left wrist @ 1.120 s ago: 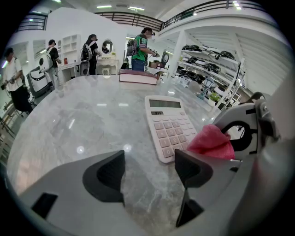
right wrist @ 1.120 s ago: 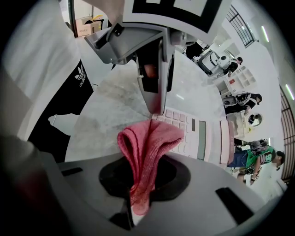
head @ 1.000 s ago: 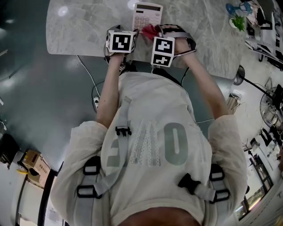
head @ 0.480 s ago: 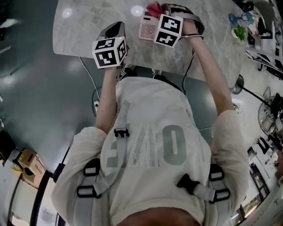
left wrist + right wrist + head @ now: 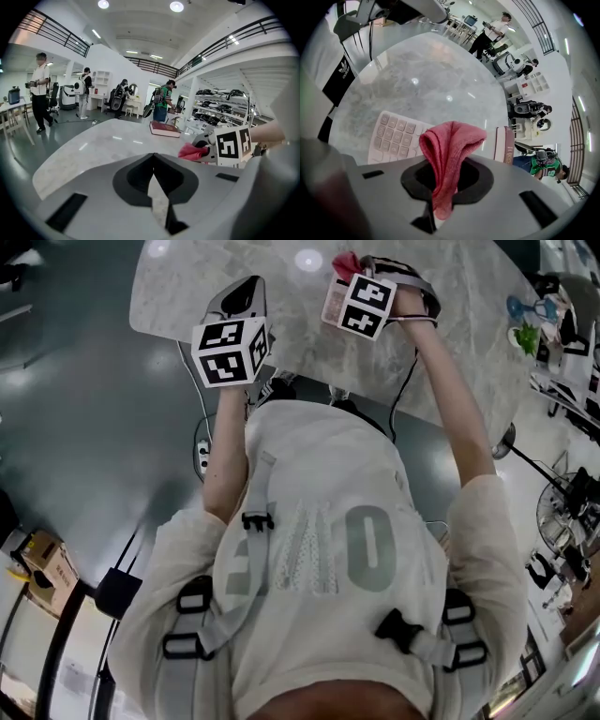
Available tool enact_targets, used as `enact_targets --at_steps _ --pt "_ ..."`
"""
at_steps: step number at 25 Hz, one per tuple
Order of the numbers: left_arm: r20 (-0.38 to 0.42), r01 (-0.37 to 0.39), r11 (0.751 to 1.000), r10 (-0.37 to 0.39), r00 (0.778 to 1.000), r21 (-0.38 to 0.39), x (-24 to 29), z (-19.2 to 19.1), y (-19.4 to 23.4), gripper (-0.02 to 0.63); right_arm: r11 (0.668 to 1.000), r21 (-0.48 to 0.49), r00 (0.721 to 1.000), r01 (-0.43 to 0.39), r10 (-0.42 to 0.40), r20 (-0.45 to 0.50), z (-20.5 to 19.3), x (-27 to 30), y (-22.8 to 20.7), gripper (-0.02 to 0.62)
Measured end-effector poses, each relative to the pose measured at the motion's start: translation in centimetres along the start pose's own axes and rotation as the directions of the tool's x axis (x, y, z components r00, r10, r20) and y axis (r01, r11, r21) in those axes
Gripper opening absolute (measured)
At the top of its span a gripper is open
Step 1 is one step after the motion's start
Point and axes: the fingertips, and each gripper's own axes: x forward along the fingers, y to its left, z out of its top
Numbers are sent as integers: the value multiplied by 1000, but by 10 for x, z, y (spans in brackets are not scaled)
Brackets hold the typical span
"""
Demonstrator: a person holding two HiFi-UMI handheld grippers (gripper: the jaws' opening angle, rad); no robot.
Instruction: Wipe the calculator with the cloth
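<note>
The pale calculator (image 5: 396,138) lies flat on the marble table (image 5: 469,315); in the head view only a strip of the calculator (image 5: 331,302) shows beside my right gripper's marker cube. My right gripper (image 5: 444,173) hangs just above it, shut on a red cloth (image 5: 450,145) that bulges out past the jaws. The cloth (image 5: 345,262) shows at the gripper's far end. My left gripper (image 5: 244,292) is raised off to the left, away from the calculator, jaws shut with nothing in them (image 5: 153,157). From there I see the right gripper (image 5: 211,145) and the cloth (image 5: 193,151).
A dark red book (image 5: 165,129) lies on the table's far side, and the book (image 5: 505,145) sits just beyond the calculator. Small blue and green items (image 5: 523,324) stand at the right edge. Several people and desks are in the room behind.
My left gripper has left the calculator's side, moving left and upward. My right gripper has carried the red cloth farther across the table, over the calculator.
</note>
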Motion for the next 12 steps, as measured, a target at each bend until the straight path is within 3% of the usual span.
enact_targets --at_steps 3,12 --pt "-11 -13 1000 13 1000 -13 -2 -5 11 21 1000 -8 1000 8 -8 -19 4 3 2 57" --pt "-44 -43 999 42 998 -28 -12 -15 25 21 997 22 998 -67 67 14 20 -5 43 57"
